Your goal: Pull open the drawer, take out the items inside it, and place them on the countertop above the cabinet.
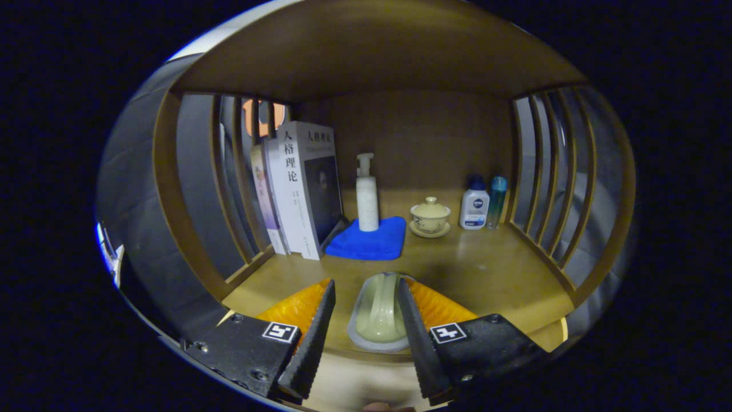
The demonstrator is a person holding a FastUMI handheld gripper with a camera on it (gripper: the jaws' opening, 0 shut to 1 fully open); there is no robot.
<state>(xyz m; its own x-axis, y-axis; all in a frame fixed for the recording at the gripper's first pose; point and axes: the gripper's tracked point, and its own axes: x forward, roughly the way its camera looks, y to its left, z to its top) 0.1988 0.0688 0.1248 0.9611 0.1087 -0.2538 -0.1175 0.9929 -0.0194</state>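
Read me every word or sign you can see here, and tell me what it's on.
"人格理论": tall book, spine and cover.
Thin book: blurred.
White bottle label: too small.
Square markers, no words: on the fingers of the open gripper, either side of a pale dish.

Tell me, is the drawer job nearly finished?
Partly, it seems. A pale green item already lies at the front of the wooden countertop, so that one looks delivered. It sits between the fingers of the gripper; the left finger stands apart from it, so the gripper seems open. What is left: backing away, and I cannot tell whether more items wait in the drawer.
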